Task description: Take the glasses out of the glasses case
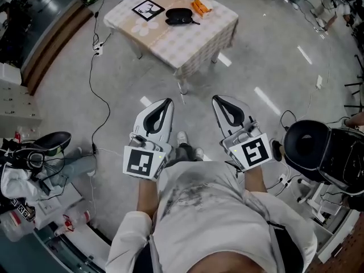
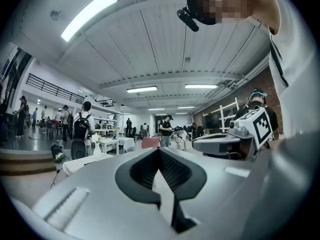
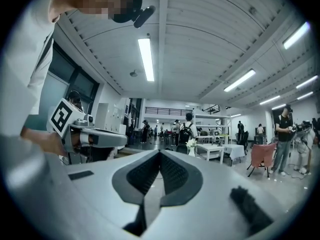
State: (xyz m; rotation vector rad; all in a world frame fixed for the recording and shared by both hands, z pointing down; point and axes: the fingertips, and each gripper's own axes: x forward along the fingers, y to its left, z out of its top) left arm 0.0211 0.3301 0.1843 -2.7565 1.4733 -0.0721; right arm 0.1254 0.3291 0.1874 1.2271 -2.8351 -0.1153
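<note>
The black glasses case (image 1: 179, 17) lies shut on a small checked table (image 1: 193, 41) far ahead at the top of the head view. The glasses themselves are hidden. My left gripper (image 1: 166, 102) and right gripper (image 1: 219, 99) are held side by side in front of my body, well short of the table and above the bare floor. Both are shut with nothing between the jaws. The left gripper view (image 2: 159, 151) and the right gripper view (image 3: 160, 154) look out level across a large hall, and the case shows in neither.
On the table also sit a framed black-and-white picture (image 1: 148, 9) and an orange object (image 1: 201, 6). A black cable (image 1: 94, 84) runs over the floor at left. A black chair (image 1: 310, 144) stands at right, with cluttered gear (image 1: 34, 158) at left. People stand far off (image 2: 80, 129).
</note>
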